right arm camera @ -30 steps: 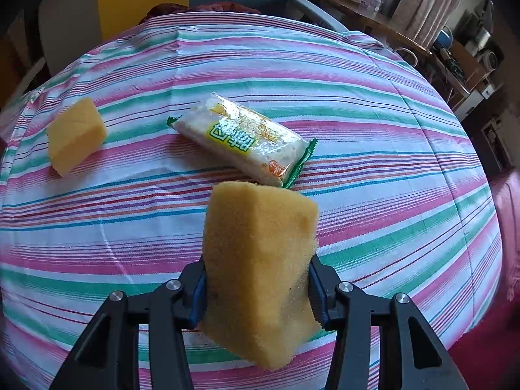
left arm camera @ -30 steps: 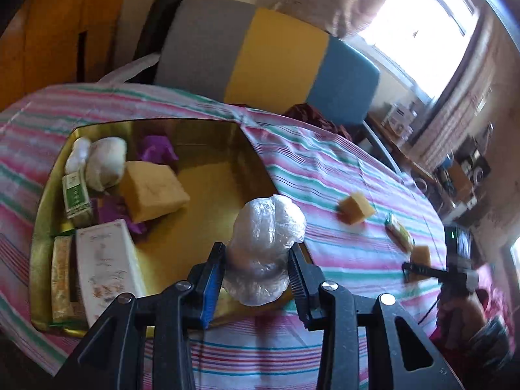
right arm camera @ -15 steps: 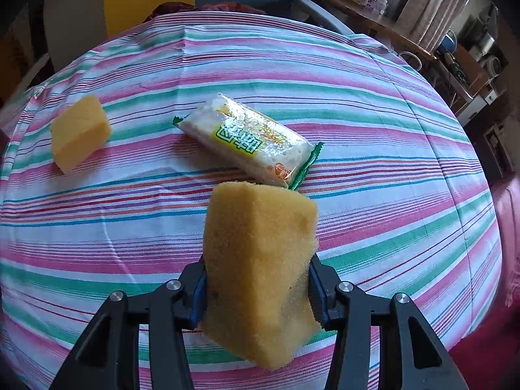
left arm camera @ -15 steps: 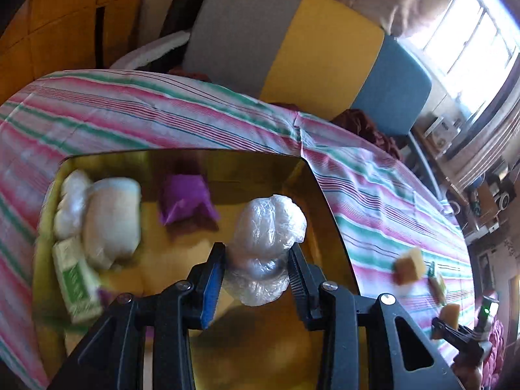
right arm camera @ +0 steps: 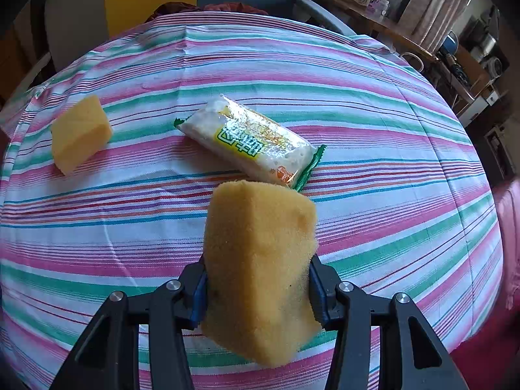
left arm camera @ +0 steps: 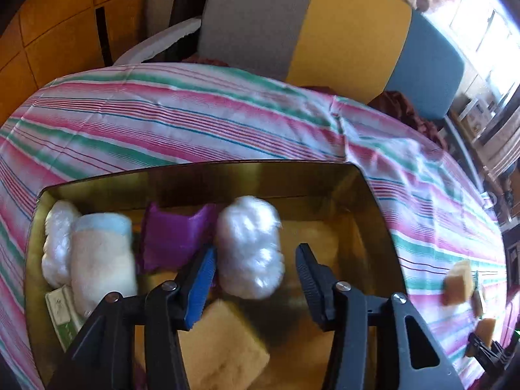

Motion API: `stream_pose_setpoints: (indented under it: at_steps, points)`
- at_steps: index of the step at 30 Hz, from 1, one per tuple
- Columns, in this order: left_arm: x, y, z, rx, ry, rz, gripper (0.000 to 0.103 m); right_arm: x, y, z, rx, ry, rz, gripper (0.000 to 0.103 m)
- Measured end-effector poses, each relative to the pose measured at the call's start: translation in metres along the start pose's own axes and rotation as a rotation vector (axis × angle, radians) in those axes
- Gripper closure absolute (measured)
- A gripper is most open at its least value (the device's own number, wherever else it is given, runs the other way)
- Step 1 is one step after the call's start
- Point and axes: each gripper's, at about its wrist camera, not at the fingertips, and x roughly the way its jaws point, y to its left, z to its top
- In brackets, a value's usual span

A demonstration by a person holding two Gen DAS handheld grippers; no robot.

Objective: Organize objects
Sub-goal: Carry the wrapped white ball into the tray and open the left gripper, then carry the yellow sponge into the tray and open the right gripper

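In the left wrist view my left gripper hangs over the gold tray. Its jaws are opening. The clear-wrapped white bundle sits between them, close to the blue left pad, with a gap to the right pad. In the tray lie a purple pouch, a cream roll, a second white bundle, a green box and a yellow sponge. My right gripper is shut on a tall yellow sponge, held above the striped cloth.
On the striped tablecloth lie a snack packet and another yellow sponge to its left. A grey, yellow and blue chair back stands behind the table. Shelves with clutter line the right side.
My left gripper has carried the wrapped bundle in over the tray and its jaws have spread apart, so the pads no longer squeeze it. The right gripper and its sponge have stayed put.
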Motion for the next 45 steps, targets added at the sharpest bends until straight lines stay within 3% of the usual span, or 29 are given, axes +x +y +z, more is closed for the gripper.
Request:
stream_pose_setpoints:
  at_steps: [8,13,16,21,27,31,36,40,42,45]
  points:
    - [-0.084,0.01,-0.046,0.04,-0.175,-0.045,0.052,-0.007,0.004,0.003,-0.002,-0.036,-0.007,0.055]
    - [-0.119,0.026,-0.089,0.044,-0.209,-0.047,0.052,-0.04,0.023,0.006,-0.036,-0.155,0.108,0.055]
    - [-0.129,0.039,-0.108,0.036,-0.213,-0.042,0.052,-0.069,0.061,0.005,-0.085,-0.208,0.201,0.055]
    - [-0.135,0.06,-0.133,-0.001,-0.187,-0.037,0.052,-0.122,0.162,0.008,-0.266,-0.298,0.354,0.055]
    - [-0.143,0.081,-0.147,-0.05,-0.196,-0.051,0.053,-0.152,0.288,0.016,-0.465,-0.307,0.497,0.054]
    - [-0.145,0.092,-0.151,-0.076,-0.203,-0.057,0.053,-0.14,0.356,0.023,-0.566,-0.266,0.483,0.053]
    - [-0.142,0.104,-0.153,-0.107,-0.197,-0.052,0.053,-0.103,0.413,0.036,-0.628,-0.199,0.39,0.051]
    - [-0.138,0.108,-0.153,-0.118,-0.186,-0.048,0.053,-0.081,0.432,0.041,-0.65,-0.144,0.376,0.038]
    - [-0.137,0.109,-0.154,-0.119,-0.186,-0.046,0.053,-0.076,0.43,0.042,-0.643,-0.153,0.377,0.037]
    - [-0.137,0.108,-0.154,-0.122,-0.187,-0.043,0.053,-0.077,0.42,0.042,-0.618,-0.161,0.403,0.025]
